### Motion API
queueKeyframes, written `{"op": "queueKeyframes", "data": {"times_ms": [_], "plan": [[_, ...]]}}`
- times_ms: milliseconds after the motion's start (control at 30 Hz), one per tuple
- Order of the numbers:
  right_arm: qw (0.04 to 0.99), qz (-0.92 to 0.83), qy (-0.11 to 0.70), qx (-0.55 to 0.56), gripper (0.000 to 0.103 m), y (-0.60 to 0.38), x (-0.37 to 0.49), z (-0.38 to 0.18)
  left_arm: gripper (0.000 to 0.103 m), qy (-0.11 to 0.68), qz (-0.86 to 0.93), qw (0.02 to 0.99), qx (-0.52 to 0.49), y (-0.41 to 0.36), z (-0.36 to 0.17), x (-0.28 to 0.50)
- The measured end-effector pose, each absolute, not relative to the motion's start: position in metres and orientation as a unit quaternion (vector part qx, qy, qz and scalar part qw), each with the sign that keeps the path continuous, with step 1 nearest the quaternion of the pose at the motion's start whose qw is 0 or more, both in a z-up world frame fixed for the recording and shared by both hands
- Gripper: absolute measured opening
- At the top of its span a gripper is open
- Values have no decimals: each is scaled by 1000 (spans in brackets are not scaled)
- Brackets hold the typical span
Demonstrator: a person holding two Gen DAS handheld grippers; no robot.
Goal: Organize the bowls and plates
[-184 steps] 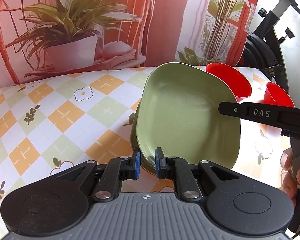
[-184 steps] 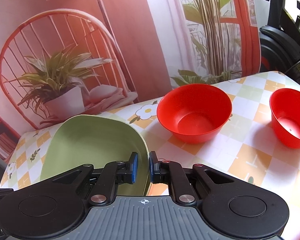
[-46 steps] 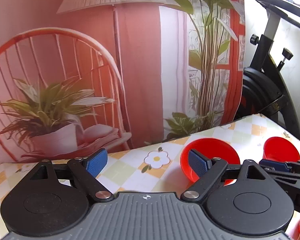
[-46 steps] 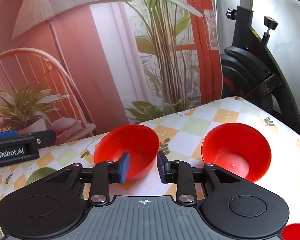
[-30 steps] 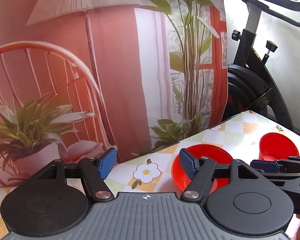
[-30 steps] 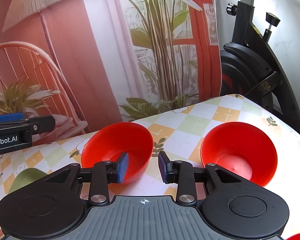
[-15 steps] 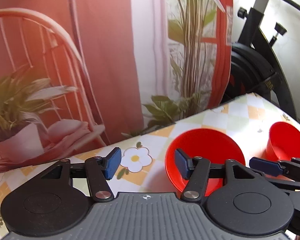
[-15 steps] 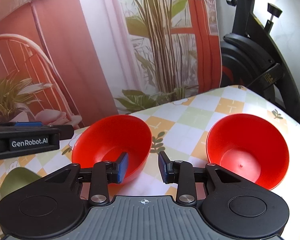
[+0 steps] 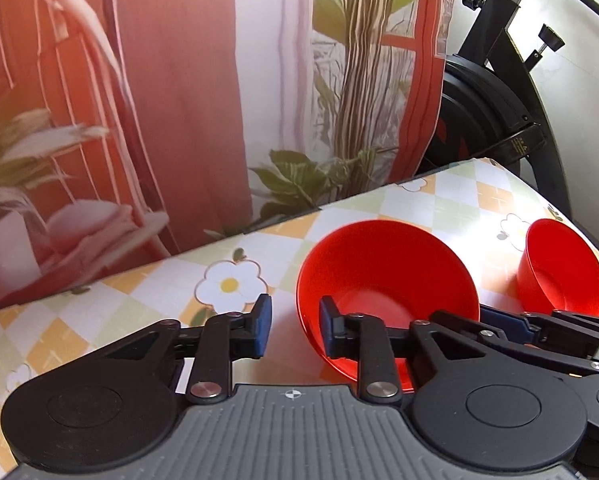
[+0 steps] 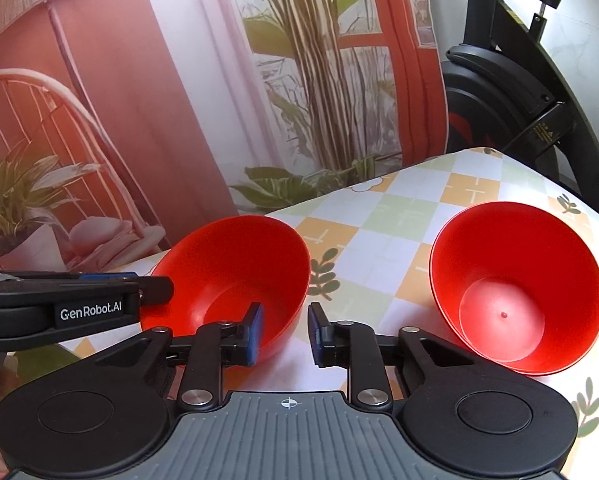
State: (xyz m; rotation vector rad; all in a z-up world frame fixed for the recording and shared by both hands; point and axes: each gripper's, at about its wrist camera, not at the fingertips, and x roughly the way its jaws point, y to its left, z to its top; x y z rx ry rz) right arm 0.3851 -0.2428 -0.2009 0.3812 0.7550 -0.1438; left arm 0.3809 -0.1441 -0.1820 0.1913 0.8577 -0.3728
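- Since the earlier shots, both grippers have let go of the green plate and swung right to the red bowls. The left one has narrowed its gap in the last second and a half and has been dropping toward the near bowl.
- Table: checked, flowery cloth with a printed backdrop along the far edge. It looks smooth, so I'd guess a bowl slides if it's nudged instead of lifted.
- Plate: only a green sliver shows at the left, under the other tool. Can't tell how it sits.
- Left bowl: upright on the cloth, about mid-table. It's between the two tools.
- Right bowl: upright, well apart from the first and near the right edge.
- Handling guess: both look like thin, light, stiff plastic, glossy and so probably slick. Not fragile. Best hold is a pinch over the rim, one finger inside and one outside, squeezed firmly so the sloped wall doesn't squirt out.
- Left gripper: jaws apart, holding nothing. The right finger is inside the left bowl's left rim and the left finger is outside it, so it looks set up to pinch.
- Right gripper: jaws apart, empty, straddling the same bowl's right rim.
- Two tools on one bowl seems redundant, and the right one could take the other bowl for nesting.
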Motion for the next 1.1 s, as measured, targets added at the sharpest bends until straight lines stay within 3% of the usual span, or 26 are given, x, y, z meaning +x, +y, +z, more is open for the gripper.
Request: {"op": "queueKeyframes", "data": {"times_ms": [133,300,1100], "plan": [[910,-71,365,184,17,-241,385,-201,13,418,-186,885,83,-143,-185,381],[909,-72,366,188,16,-242,382,-199,10,413,-191,887,75,-141,-183,376],[928,-72,319,180,16,-230,254,-99,10,346,-193,916,55,-128,-96,235]]}}
